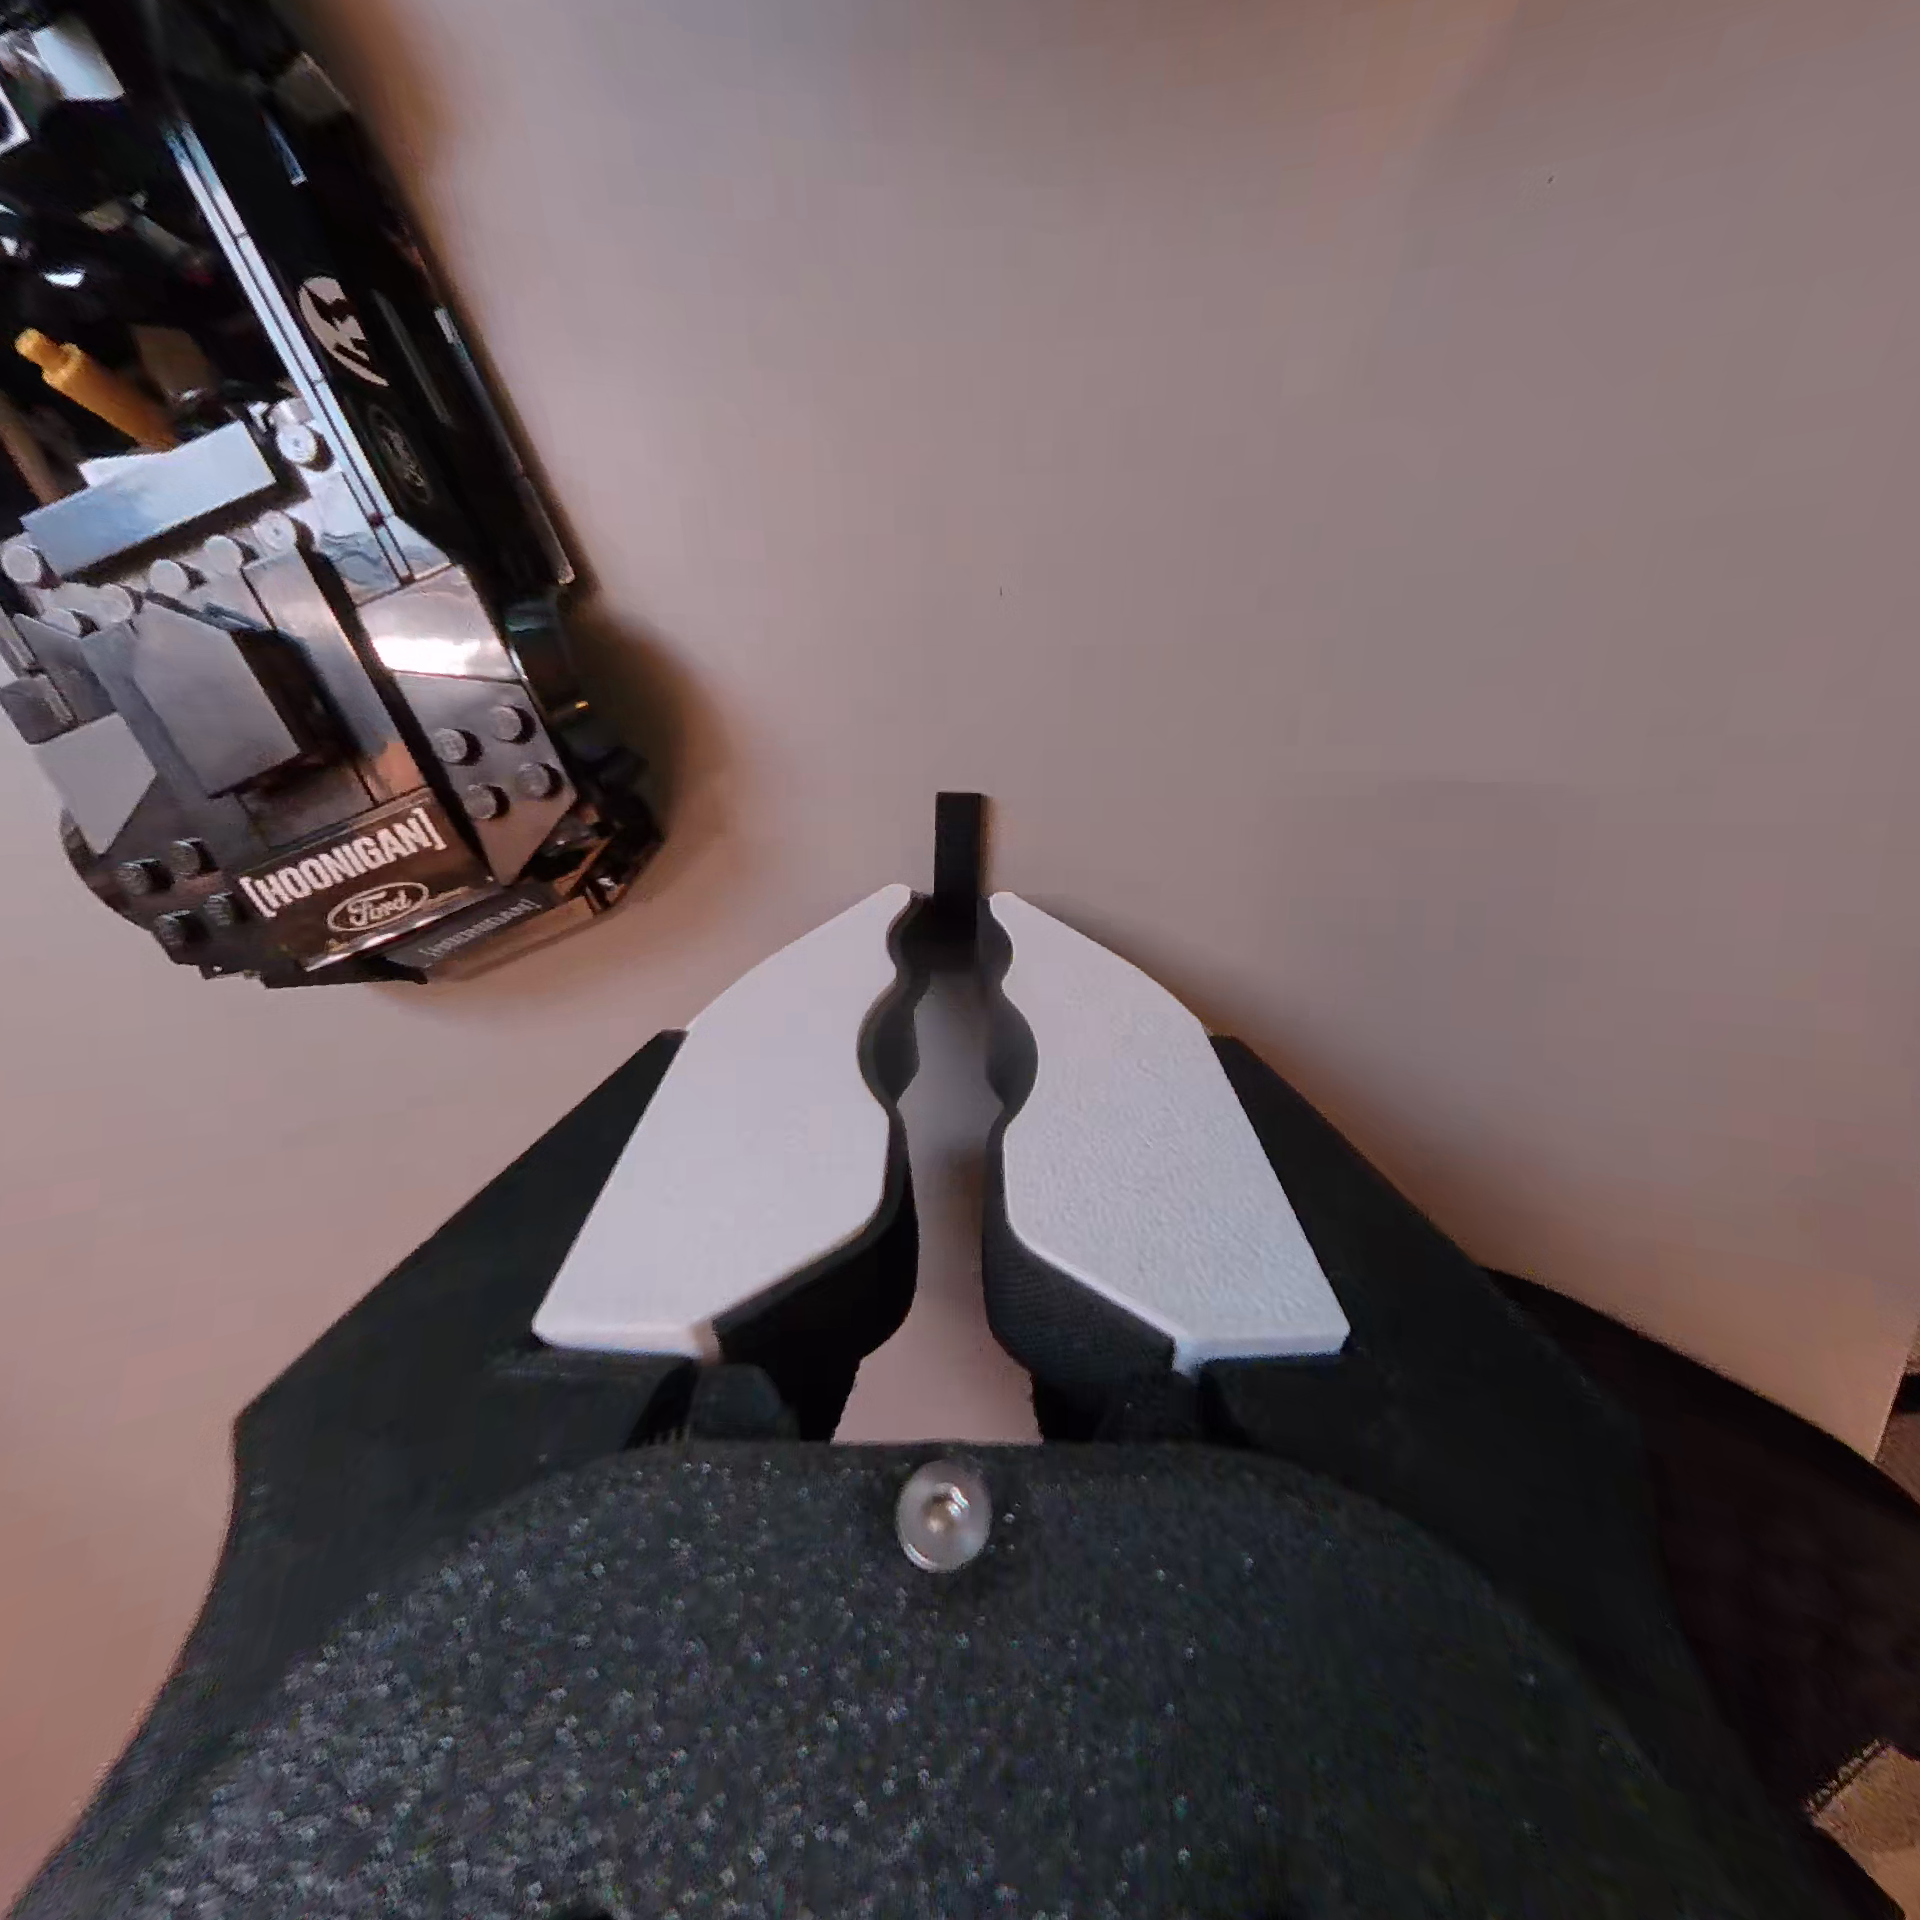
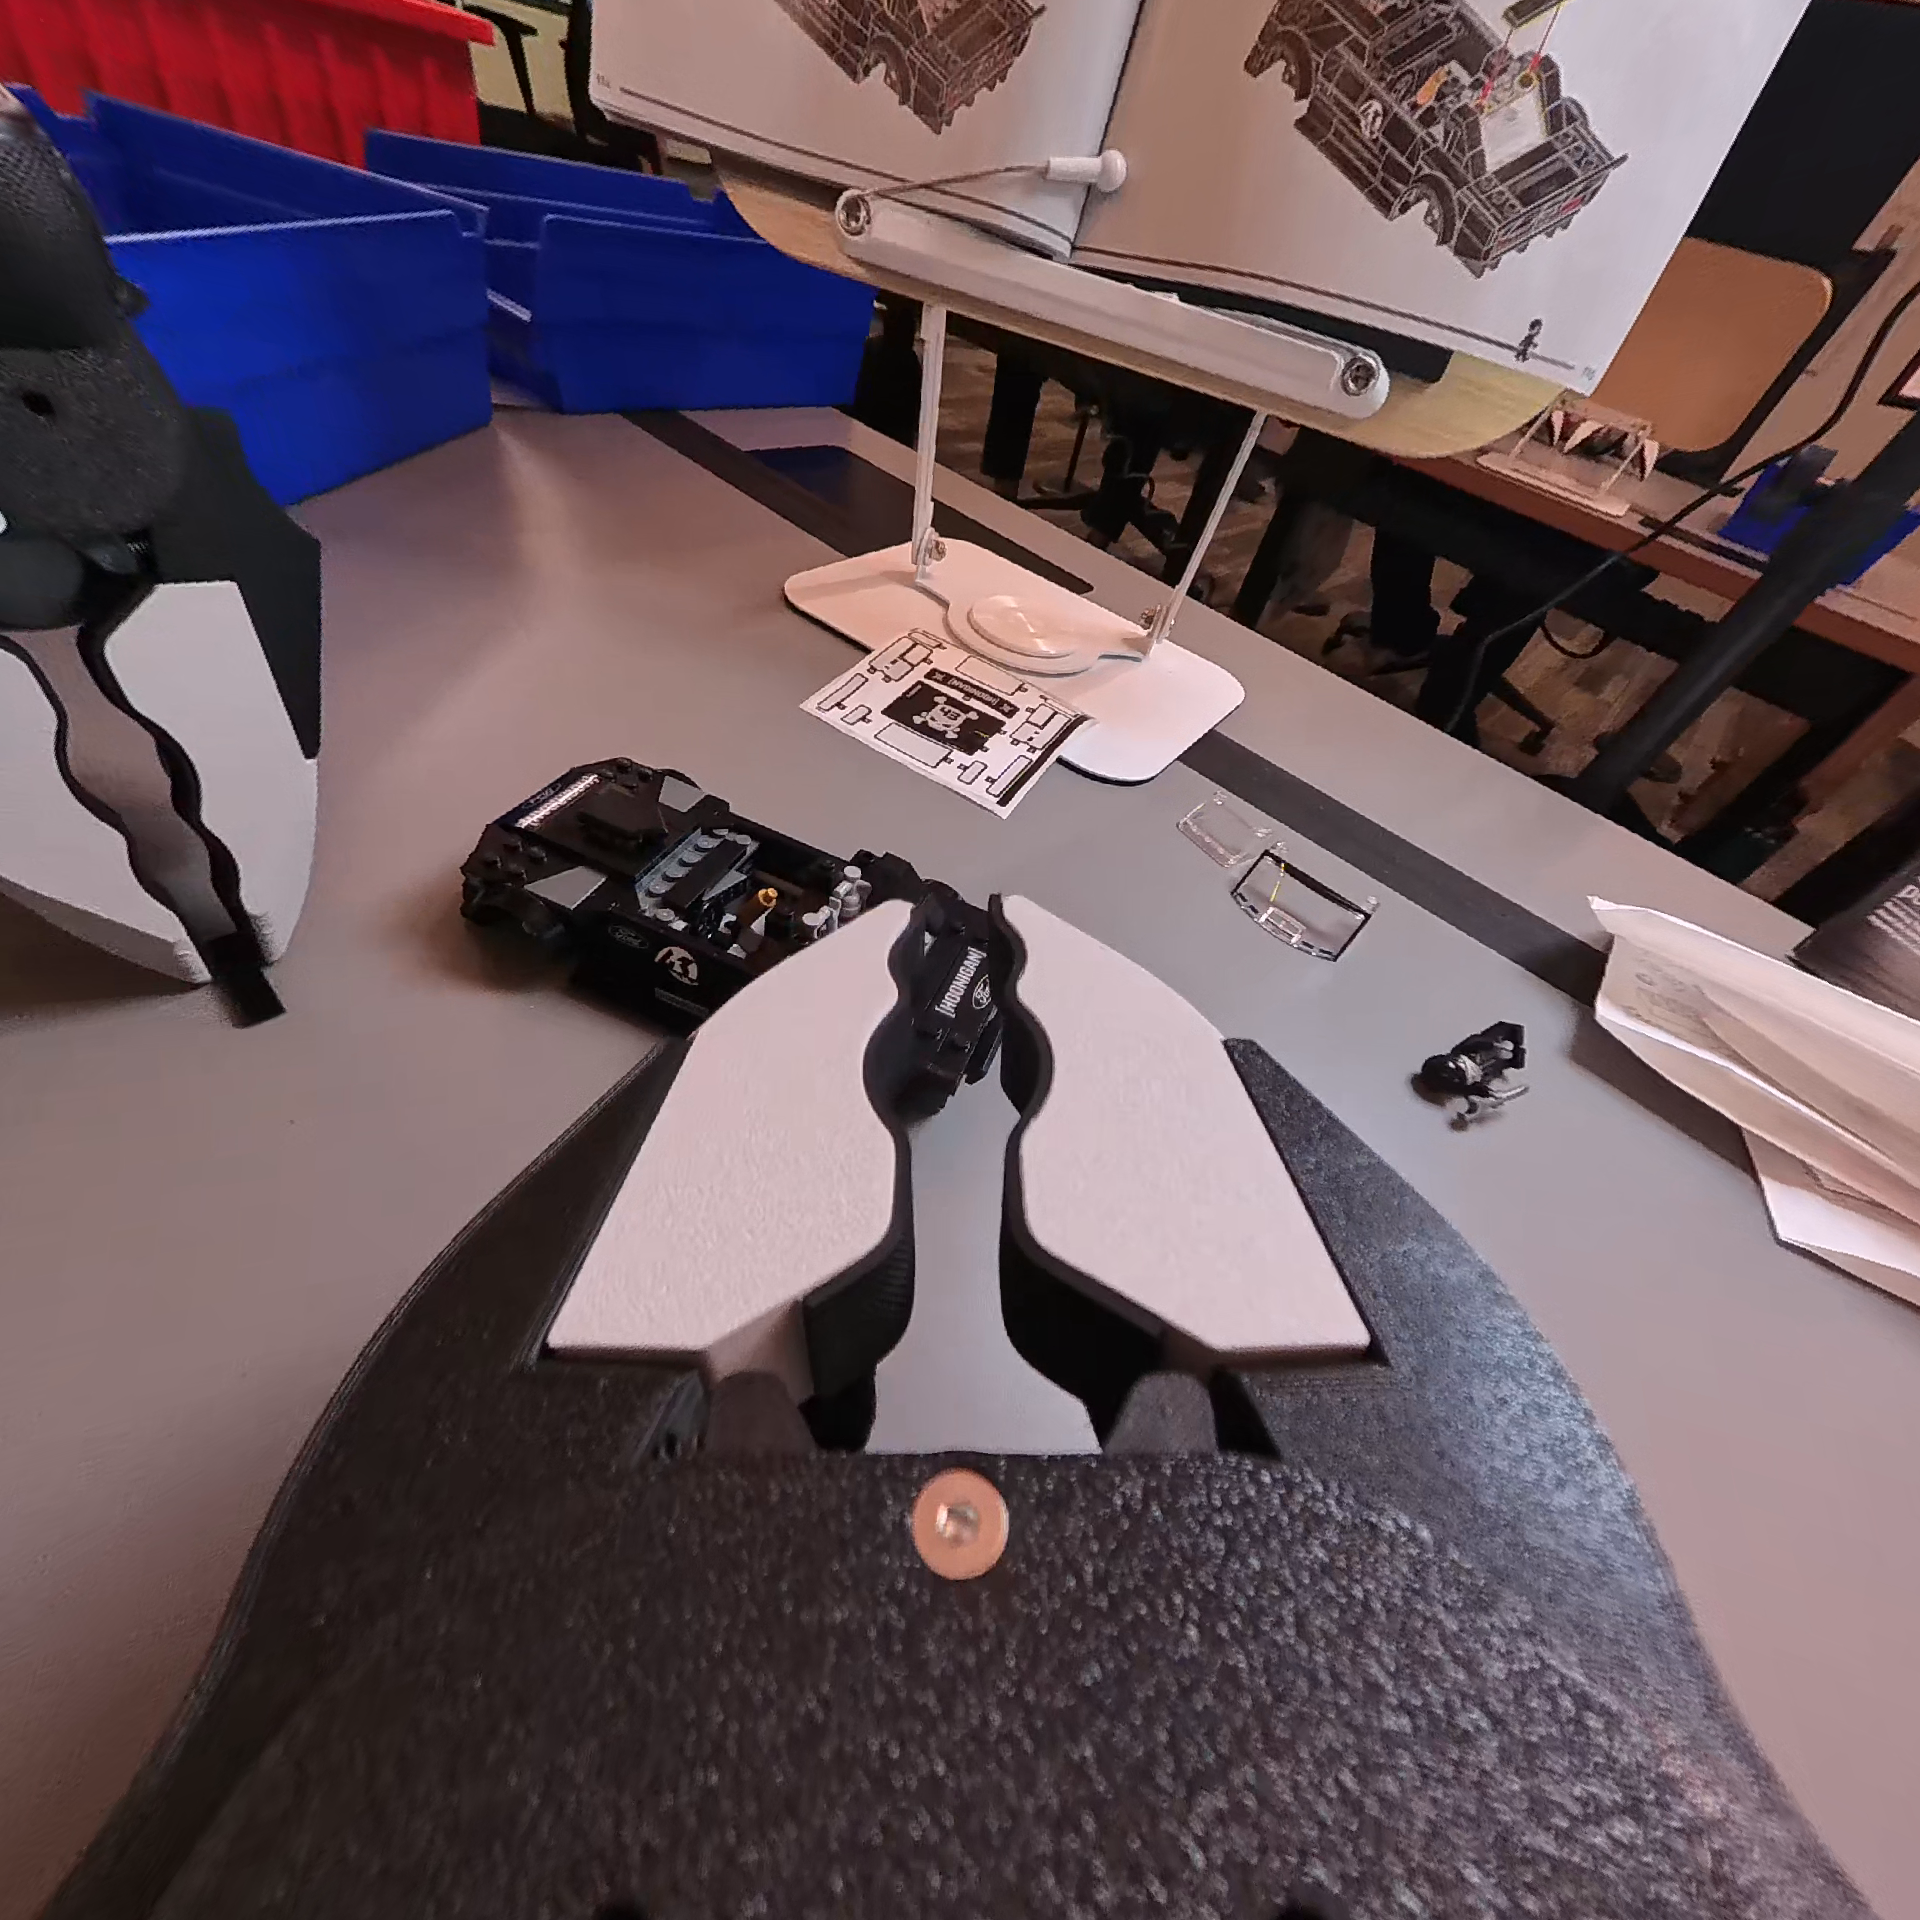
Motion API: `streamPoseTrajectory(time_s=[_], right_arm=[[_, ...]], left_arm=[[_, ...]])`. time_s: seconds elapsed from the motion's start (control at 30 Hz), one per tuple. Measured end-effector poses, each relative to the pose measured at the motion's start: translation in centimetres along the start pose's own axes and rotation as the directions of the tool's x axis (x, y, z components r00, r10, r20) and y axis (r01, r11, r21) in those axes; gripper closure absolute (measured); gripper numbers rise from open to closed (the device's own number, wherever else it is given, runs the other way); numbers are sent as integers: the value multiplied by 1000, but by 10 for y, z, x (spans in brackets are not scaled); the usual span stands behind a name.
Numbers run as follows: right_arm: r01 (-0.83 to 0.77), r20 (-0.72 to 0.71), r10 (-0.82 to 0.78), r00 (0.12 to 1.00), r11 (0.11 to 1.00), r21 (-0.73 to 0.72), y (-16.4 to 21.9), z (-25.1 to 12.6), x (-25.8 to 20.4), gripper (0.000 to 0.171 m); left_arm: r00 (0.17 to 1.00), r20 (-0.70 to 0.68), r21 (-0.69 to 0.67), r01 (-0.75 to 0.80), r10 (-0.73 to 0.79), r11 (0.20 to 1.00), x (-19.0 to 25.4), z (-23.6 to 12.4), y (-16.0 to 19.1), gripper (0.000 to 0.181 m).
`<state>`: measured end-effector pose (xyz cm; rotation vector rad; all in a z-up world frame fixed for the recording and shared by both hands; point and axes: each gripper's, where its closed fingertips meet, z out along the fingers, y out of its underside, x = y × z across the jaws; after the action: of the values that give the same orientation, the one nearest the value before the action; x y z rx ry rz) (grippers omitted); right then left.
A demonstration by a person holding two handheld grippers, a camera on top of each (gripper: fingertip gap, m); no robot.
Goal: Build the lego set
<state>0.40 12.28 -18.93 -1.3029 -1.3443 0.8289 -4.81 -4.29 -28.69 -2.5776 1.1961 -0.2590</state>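
— Tongs, what state?
— Left gripper (image 1: 957, 902) pinches a small black piece (image 1: 958, 847), centre frame. Right gripper (image 2: 954, 914) clamps the black car's (image 2: 665, 904) end, mid-frame.
— Car elsewhere?
— Upper left in left view, on the grey table (image 1: 1351, 520).

White-fingered tool (image 1: 953, 902) (black textured body, silver screw)

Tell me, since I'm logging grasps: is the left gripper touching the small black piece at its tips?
Touching. The left wrist view shows the left gripper pinching the small black piece between its fingertips.
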Motion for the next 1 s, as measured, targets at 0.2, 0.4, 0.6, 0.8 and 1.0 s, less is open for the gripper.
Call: streamPoseTrajectory(time_s=[0.2,0.4,0.6,0.8,1.0], right_arm=[[-3,-4,3,1000,1000,-18,5,2,0,160],[-1,-5,1,1000,1000,-29,8,4,-1,160],[-17,-7,17,1000,999,-29,8,4,1,159],[-76,15,78,997,995,-63,15,8,0,149],[-58,16,59,998,996,-73,18,9,0,145]], left_arm=[[1000,-5,43,6,-6,999,4,-1,-2,166],[998,1,156,57,-58,986,1,-13,-8,152],[952,81,567,200,-296,799,-42,-63,-39,141],[858,128,681,288,-497,673,-87,-53,-32,122],[880,153,599,279,-449,751,-83,-17,-29,101]])
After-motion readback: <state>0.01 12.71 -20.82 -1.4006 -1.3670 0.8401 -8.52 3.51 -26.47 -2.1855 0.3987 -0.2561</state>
